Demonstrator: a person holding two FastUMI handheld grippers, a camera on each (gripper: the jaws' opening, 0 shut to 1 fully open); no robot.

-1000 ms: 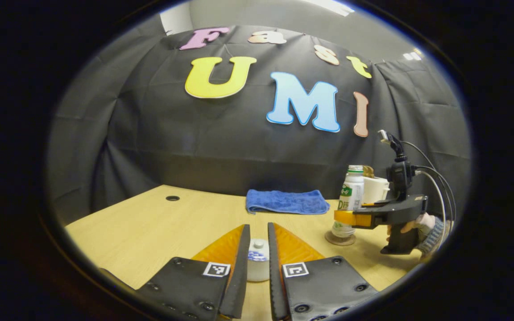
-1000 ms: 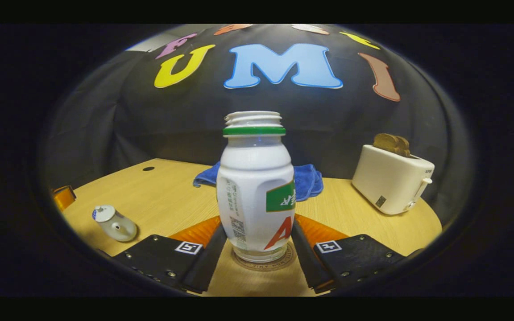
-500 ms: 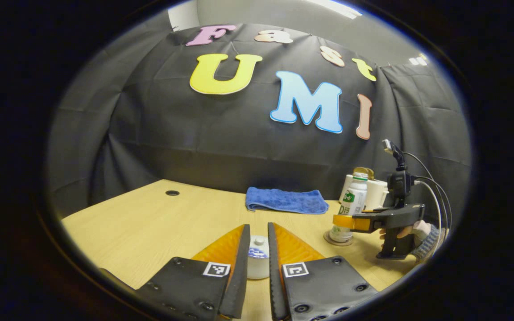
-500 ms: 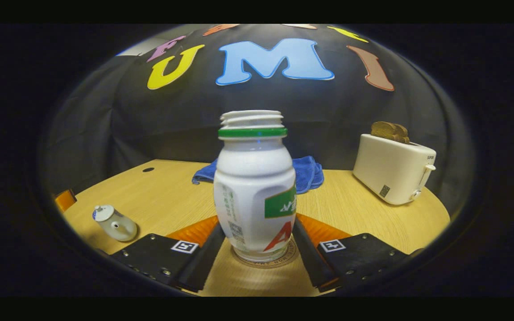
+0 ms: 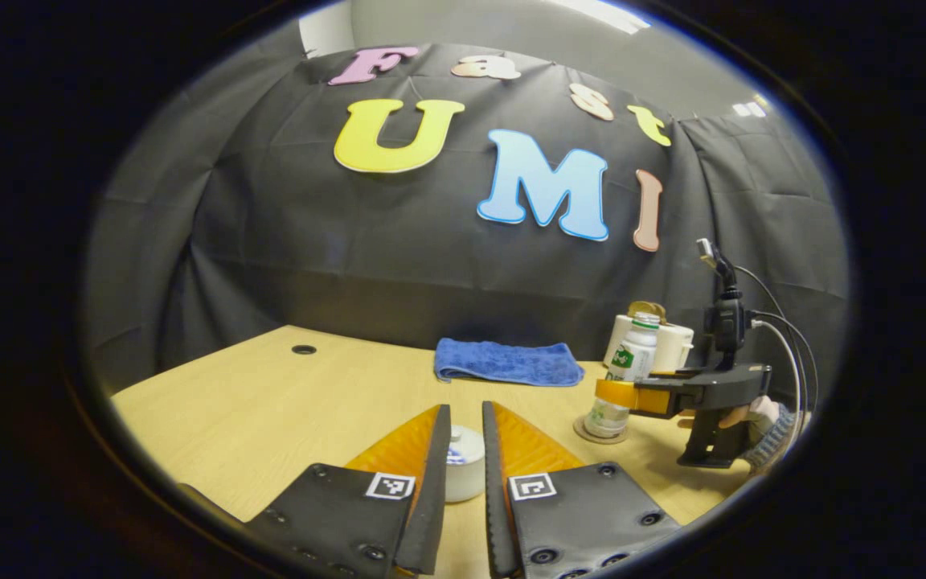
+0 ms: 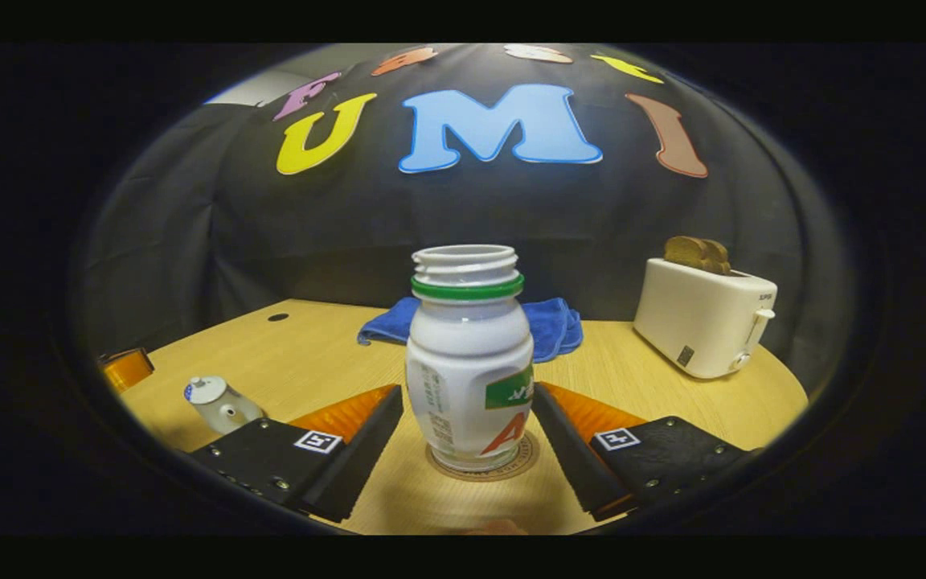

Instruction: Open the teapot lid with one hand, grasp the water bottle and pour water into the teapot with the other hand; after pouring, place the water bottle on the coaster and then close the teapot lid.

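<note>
We see the water bottle (image 6: 469, 362) upright on its coaster (image 6: 485, 467), right gripper (image 6: 467, 402) jaws apart, clear of it; left gripper (image 5: 464, 418) jaws narrowly apart flanking the teapot (image 5: 463, 474) on the surface (image 5: 270, 410).

- Bottle (image 6: 469, 362): white, green neck ring, green and red label.
- Teapot (image 6: 218, 403): white, blue markings.
- Towel (image 5: 507, 361): blue.
- Toaster (image 6: 702, 315): cream.
- Table (image 5: 270, 402): light wood grain.
- Coaster (image 6: 526, 461): brown.
</note>
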